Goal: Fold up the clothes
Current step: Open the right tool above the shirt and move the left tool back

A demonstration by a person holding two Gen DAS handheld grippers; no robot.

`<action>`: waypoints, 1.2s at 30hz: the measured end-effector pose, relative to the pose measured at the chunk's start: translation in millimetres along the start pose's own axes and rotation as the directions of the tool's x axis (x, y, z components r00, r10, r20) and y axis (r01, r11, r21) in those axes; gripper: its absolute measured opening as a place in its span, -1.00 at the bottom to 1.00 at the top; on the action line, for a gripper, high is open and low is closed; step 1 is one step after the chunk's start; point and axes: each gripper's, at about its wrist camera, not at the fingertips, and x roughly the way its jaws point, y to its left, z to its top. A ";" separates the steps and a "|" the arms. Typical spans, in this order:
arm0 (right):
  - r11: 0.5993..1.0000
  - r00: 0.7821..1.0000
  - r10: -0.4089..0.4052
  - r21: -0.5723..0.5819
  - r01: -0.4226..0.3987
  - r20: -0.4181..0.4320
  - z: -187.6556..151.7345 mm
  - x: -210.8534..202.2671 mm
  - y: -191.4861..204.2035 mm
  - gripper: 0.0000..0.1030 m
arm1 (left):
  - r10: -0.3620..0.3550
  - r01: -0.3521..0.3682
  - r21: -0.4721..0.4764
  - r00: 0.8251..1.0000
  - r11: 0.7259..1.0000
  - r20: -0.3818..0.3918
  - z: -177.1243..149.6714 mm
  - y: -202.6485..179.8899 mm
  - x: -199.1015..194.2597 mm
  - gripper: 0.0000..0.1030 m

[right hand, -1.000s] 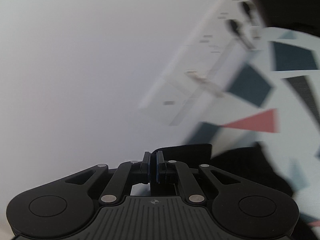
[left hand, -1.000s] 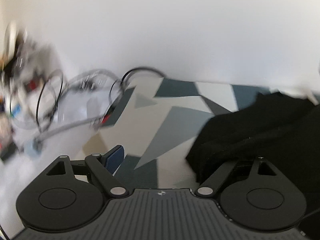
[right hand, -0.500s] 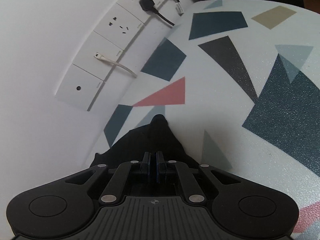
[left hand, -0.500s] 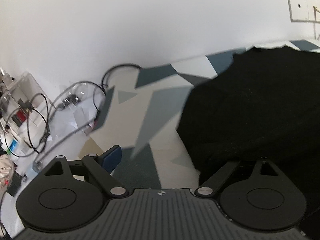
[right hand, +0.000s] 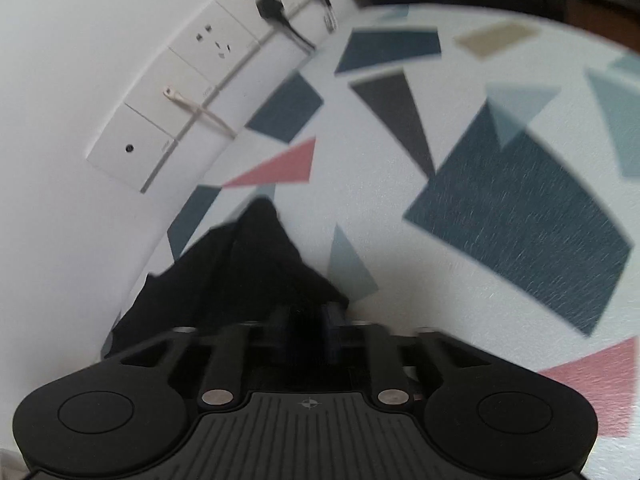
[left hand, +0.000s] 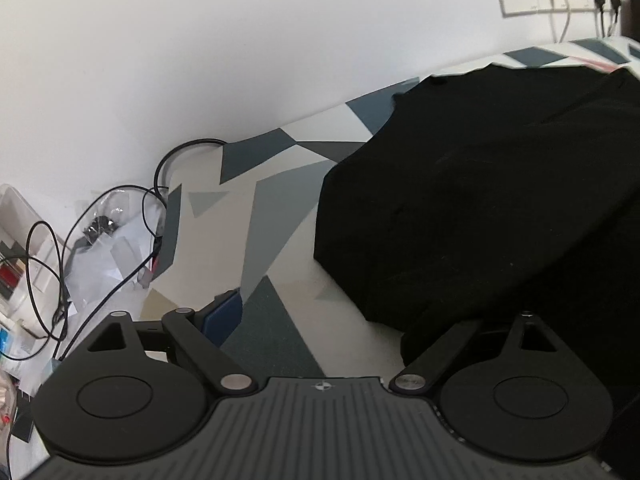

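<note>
Left view had rolled level; black garment [left hand: 480,200] now lay spread on the patterned desk [left hand: 272,208], left gripper [left hand: 360,312] fingers wide apart, empty. Right view had dropped: right gripper [right hand: 306,316] fingers were opening, cloth corner between. Release step, I judged; next, regrasp an edge.

Left gripper [left hand: 352,312]: matte black body showing a ribbed top plate with a small white crosshair mark at its front edge. Two round black discs are flanking the plate. Flat black link arms are running forward from silver pivot rivets; a blue finger pad [left hand: 224,314] is showing on one side

Right gripper [right hand: 306,322]: same black build, ribbed plate, crosshair mark, paired discs, silver rivets; dark blue pads, blurred
</note>
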 end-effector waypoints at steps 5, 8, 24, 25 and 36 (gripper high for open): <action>0.989 0.996 0.043 -0.145 -0.031 0.079 14.5 -13.6 28.7 -0.29 | -0.192 0.193 -0.211 0.981 0.958 0.027 7.1 37.8 -15.3 0.74; 0.985 0.995 0.054 -0.169 -0.040 0.078 22.5 -7.2 38.0 -0.29 | -0.273 0.266 -0.370 0.961 0.890 0.036 12.4 61.8 -3.7 0.74; 0.973 0.998 -0.023 -0.229 0.034 0.051 17.2 34.7 48.0 0.12 | -0.162 0.184 -0.446 0.983 0.876 0.088 9.5 80.8 -11.6 0.81; 0.973 0.998 -0.031 -0.224 0.044 0.063 17.9 36.4 47.1 0.15 | -0.142 0.167 -0.443 0.986 0.881 0.089 16.4 80.9 -6.5 0.81; 0.870 0.988 -0.138 -0.468 0.157 0.075 1.3 79.0 74.0 0.03 | -0.068 0.034 -0.314 0.993 0.949 -0.098 56.7 40.4 85.7 -0.41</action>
